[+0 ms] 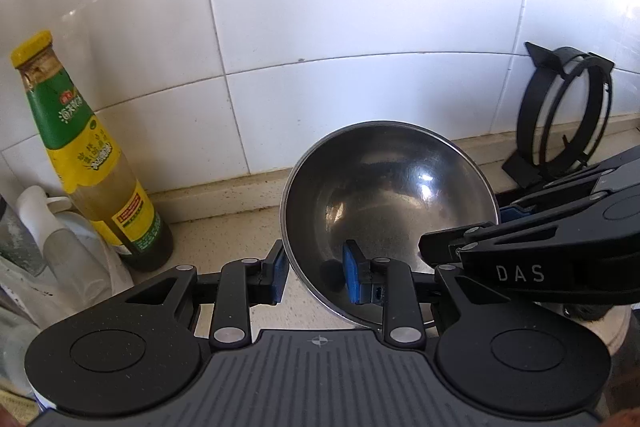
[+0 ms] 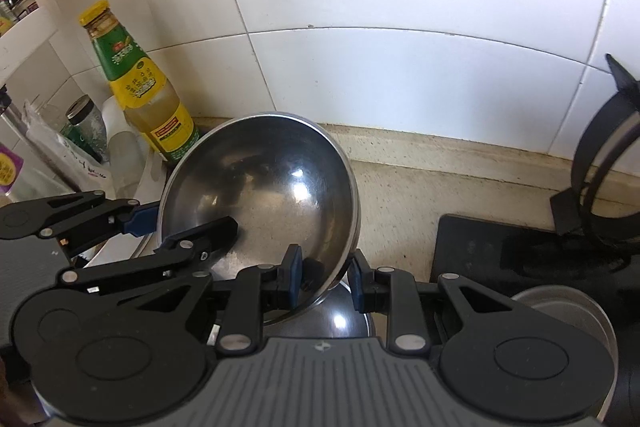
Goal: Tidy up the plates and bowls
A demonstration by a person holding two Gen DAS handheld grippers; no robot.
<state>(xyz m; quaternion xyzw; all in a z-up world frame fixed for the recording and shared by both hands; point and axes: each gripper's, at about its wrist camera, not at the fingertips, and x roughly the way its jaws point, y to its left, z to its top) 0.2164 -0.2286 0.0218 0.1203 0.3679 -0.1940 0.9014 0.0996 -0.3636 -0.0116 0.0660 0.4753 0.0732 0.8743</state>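
Note:
A stainless steel bowl (image 1: 388,195) is held tilted above the counter, its hollow facing me. My left gripper (image 1: 316,273) straddles its left rim, one blue pad outside and one inside, with visible gaps to the wall. My right gripper (image 2: 326,277) straddles the bowl's (image 2: 264,195) right rim the same way, also with gaps. In the left wrist view the right gripper (image 1: 452,247) reaches in from the right. In the right wrist view the left gripper (image 2: 184,223) shows at left. Another steel bowl (image 2: 332,323) lies below, mostly hidden.
A yellow-capped sauce bottle (image 1: 96,163) stands left by the white tiled wall (image 1: 360,7). A black ring stand (image 1: 564,119) leans at back right. Plastic bags and jars (image 2: 84,131) crowd the left. A black stove surface (image 2: 500,255) and a steel pot (image 2: 568,311) are right.

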